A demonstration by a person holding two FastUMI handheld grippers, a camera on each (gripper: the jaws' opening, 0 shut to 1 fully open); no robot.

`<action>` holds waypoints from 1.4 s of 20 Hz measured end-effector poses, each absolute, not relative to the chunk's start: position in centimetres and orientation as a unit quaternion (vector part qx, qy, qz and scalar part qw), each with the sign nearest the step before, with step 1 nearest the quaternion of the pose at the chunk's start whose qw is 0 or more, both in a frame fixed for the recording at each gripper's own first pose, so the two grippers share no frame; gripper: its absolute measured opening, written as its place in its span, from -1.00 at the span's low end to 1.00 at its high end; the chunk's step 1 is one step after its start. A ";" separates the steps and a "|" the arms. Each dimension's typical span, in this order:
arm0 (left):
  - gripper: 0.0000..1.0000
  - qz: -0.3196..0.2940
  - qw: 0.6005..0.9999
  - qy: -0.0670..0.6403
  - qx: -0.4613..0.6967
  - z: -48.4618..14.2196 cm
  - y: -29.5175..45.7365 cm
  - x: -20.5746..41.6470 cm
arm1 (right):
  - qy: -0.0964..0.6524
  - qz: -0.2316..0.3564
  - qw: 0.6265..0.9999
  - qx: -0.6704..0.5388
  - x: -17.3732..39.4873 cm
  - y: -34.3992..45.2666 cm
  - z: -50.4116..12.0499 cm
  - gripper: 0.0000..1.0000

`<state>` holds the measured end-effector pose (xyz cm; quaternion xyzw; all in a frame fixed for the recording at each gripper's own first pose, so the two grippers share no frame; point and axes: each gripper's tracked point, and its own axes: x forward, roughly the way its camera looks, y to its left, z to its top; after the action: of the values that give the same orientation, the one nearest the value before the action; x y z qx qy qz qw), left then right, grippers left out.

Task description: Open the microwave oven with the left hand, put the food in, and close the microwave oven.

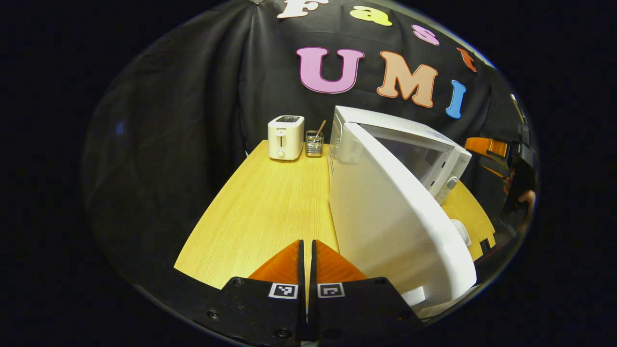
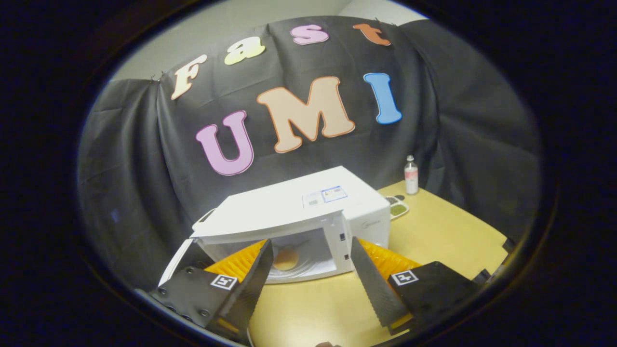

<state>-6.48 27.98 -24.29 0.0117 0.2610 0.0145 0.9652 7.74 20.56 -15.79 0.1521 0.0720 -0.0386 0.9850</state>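
Observation:
The white microwave (image 2: 294, 212) stands on the yellow table with its door (image 1: 385, 226) swung open. Inside it, a round tan piece of food (image 2: 286, 259) lies on a plate. My right gripper (image 2: 311, 253) is open in front of the cavity, with nothing between its fingers. Just left of the open door's outer face, my left gripper (image 1: 307, 243) is shut, its fingers pressed together with nothing between them. In the left gripper view the right gripper (image 1: 487, 149) and the hand (image 1: 523, 195) holding it show beyond the microwave (image 1: 405, 140).
A white toaster (image 1: 286, 137) and a wire holder with a stick (image 1: 314, 143) stand at the table's back. On the microwave's other side are a small bottle (image 2: 410, 176) and a tray of green bits (image 2: 397, 208). The table (image 1: 260, 212) ends at the black cloth.

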 end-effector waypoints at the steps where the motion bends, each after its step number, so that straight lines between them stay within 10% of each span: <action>1: -0.99 0.012 0.964 0.265 0.013 -24.5 27.7 -6.6 | 0.067 -0.045 0.985 0.152 7.2 19.8 -15.2 0.82; 28: -0.99 -0.051 0.958 0.276 0.056 -24.0 17.6 -4.4 | 0.057 -0.125 0.985 0.108 -0.7 6.4 -13.1 0.82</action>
<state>-4.45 17.61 -23.98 0.0558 0.2762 -0.0507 0.9581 -0.74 6.39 -13.06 0.1076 0.0574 -0.1254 0.9846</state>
